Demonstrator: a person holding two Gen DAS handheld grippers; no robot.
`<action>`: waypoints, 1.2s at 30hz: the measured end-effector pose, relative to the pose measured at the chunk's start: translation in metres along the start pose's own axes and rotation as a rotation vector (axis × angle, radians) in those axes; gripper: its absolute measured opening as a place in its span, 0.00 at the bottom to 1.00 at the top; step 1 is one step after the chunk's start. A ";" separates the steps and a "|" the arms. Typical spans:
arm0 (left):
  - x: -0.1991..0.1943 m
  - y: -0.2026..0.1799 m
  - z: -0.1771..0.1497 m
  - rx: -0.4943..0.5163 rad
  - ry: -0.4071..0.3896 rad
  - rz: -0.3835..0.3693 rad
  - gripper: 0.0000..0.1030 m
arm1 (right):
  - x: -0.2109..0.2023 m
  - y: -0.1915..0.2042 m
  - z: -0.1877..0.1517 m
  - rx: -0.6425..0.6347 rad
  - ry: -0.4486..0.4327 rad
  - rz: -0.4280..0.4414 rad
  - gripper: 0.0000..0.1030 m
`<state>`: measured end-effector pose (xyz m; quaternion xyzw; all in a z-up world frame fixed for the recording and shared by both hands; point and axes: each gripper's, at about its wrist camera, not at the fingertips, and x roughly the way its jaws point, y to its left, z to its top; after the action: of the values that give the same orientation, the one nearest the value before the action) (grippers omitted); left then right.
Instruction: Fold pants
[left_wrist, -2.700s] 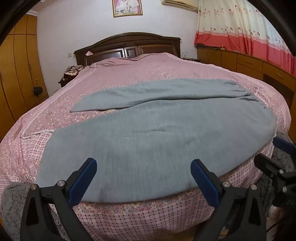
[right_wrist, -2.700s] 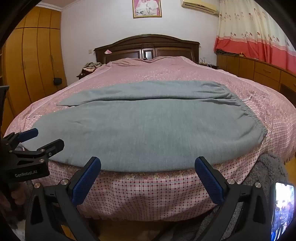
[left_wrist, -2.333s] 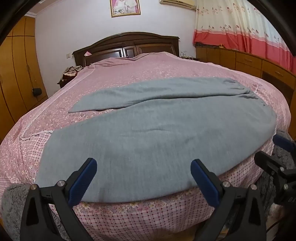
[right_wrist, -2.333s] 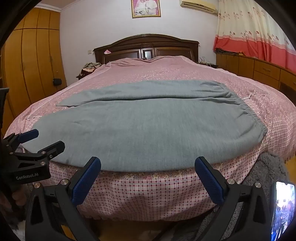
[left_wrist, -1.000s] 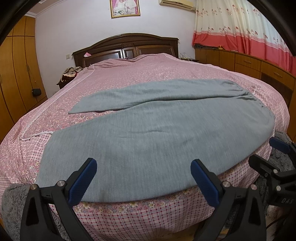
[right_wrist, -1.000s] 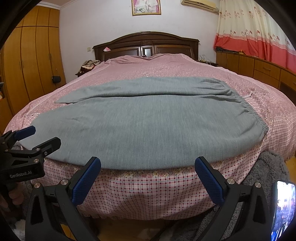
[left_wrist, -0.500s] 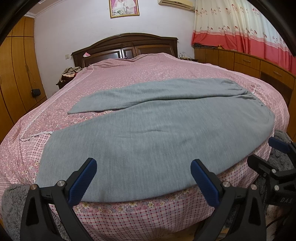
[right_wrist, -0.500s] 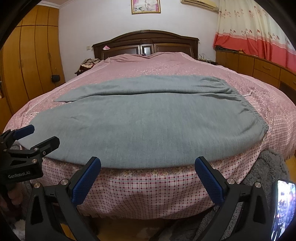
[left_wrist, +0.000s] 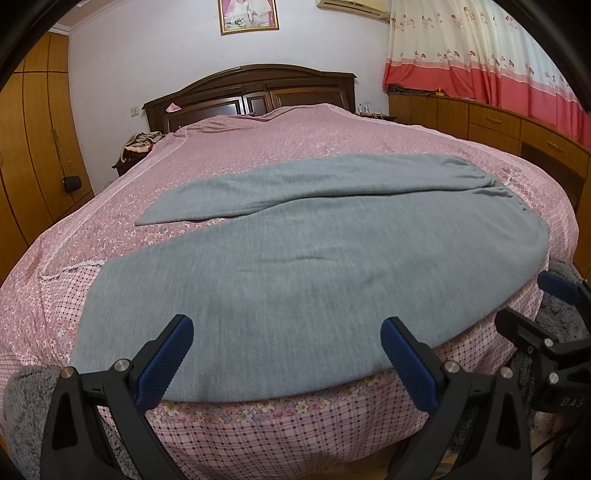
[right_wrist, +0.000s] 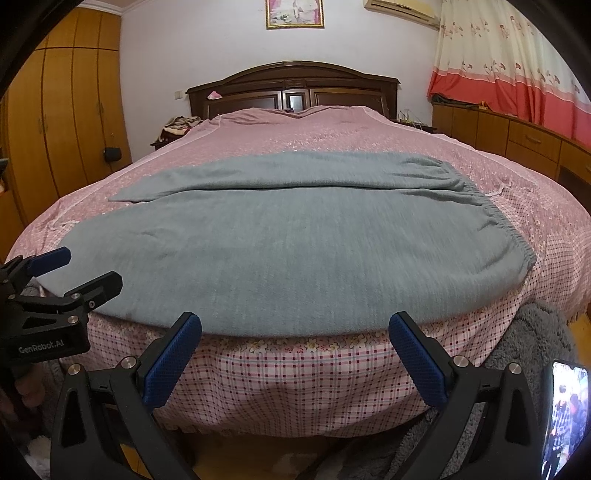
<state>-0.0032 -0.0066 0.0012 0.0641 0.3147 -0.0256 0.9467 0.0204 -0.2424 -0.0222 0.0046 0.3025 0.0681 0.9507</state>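
While pants (left_wrist: 314, 266) lie flat, only right view shows phone (right_wrist: 563, 417).

Both wrist cameras sat low at the foot of the bed (left_wrist: 332, 424), looking up its length toward the headboard (left_wrist: 251, 88) and close to the near edge. The left wrist view stood toward the left side, its own fingers (left_wrist: 166, 358) spread wide at the bottom, the right gripper (left_wrist: 535, 310) entering at its right edge. The right wrist view stood further right and faced straight on, with the left gripper (right_wrist: 77, 269) at its left edge. Both views shared the grey pants (right_wrist: 295, 251) spread across the bed, the headboard, the framed picture (right_wrist: 294, 13), the wardrobe (right_wrist: 55, 118) and the curtain (right_wrist: 517, 66).
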 end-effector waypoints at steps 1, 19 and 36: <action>0.000 0.000 0.000 0.001 0.001 0.001 1.00 | 0.000 0.000 0.000 0.000 0.000 0.000 1.00; 0.002 -0.001 0.000 0.002 -0.001 0.000 1.00 | 0.001 0.000 0.000 0.006 0.010 0.000 1.00; 0.017 0.003 0.070 0.124 -0.020 -0.191 1.00 | -0.028 -0.095 0.122 0.184 -0.078 0.352 1.00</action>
<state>0.0520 -0.0130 0.0469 0.0922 0.3076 -0.1356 0.9373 0.0805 -0.3364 0.0888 0.1470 0.2647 0.2051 0.9307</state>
